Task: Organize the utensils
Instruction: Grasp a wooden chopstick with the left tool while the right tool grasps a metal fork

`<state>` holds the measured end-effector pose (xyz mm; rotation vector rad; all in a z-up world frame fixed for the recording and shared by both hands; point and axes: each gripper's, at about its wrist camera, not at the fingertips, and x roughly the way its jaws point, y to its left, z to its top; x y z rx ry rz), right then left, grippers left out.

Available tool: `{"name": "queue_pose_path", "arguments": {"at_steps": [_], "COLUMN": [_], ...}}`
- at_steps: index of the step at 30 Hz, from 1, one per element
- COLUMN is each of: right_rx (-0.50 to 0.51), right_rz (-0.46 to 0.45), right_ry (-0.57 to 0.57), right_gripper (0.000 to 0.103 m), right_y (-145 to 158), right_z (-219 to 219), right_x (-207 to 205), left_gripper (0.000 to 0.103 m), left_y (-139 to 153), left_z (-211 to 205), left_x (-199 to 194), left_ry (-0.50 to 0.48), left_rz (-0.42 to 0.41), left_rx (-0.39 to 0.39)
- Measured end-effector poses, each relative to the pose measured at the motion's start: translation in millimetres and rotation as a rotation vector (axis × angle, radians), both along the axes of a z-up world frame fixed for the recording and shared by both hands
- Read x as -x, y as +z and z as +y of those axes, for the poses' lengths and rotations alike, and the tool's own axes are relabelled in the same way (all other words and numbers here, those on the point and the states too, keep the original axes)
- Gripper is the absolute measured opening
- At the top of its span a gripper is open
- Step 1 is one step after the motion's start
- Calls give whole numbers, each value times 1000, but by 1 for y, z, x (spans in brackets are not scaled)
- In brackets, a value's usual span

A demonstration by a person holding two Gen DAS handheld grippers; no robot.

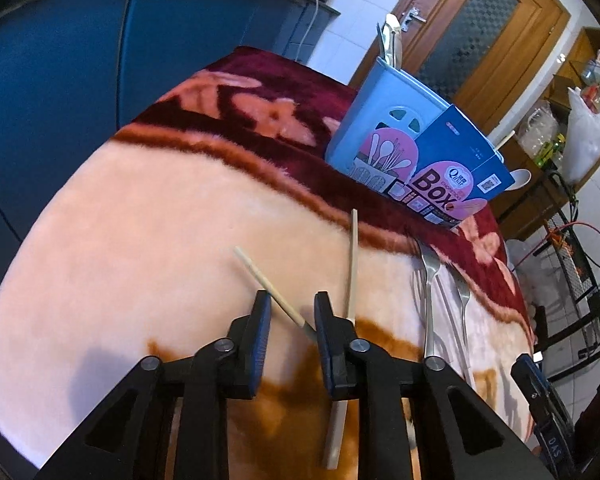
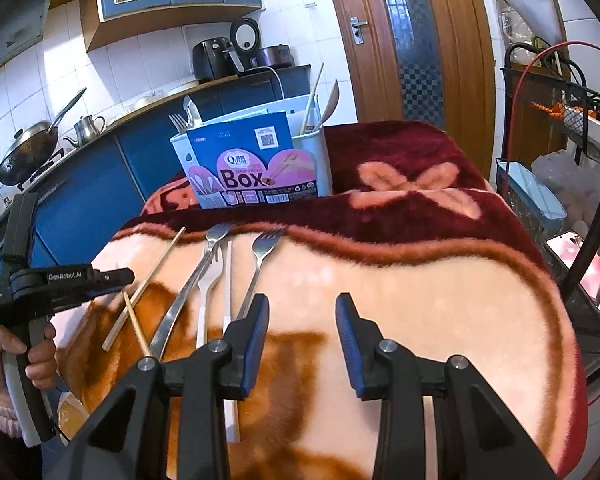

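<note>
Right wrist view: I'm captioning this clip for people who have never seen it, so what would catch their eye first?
Probably the blue utensil box printed "Box", standing at the far end of the plush maroon-and-peach blanket, with utensils already upright in it. Next, the forks and chopsticks lying loose on the blanket in front of it, where the left gripper reaches toward one chopstick.

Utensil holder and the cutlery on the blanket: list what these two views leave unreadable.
- Utensil holder: its inside is hidden in both views by its own walls and the blue card.
- Chopstick between the left gripper fingers: left wrist view, near end hidden behind a pad; pad contact unclear.
- White utensil: right wrist view, middle hidden by right gripper.
</note>
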<state>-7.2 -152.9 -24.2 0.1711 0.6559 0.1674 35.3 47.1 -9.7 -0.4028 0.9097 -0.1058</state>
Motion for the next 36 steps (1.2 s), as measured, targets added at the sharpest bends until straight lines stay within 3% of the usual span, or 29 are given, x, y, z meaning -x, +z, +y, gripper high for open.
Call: {"name": "queue_pose_path", "arguments": {"at_steps": [2,8,17,21,29,32,36], "right_rx": [5,28,67,79,100,98,119], "right_rz": [8,44,153,224,319,343,337], "right_ry": [5,34,110,129,163,173,169], "right_gripper": [38,38,38,37,36,31,12], "right_y": [-1,0,4,1,-3,-4,-6], "right_z": [1,10,31,40,54,56,57], "right_x": [-1,-9,-47,-67,-99,-109,-117], "left_gripper": [4,4,4,4,4,4,4], "left_y": [-1,6,37,47,58,65,74], "left_z": [1,4,2,1,-2,-4,-9], "left_x": [-3,0,6,5,-1,-6,-11], "left_ry": [-12,-45,-77,-108,-145,-144,-153], "left_rz": [6,-38,-187,-249,-325,-360,-402], "left_rx": [20,54,-4,6,-11,-39,-63]}}
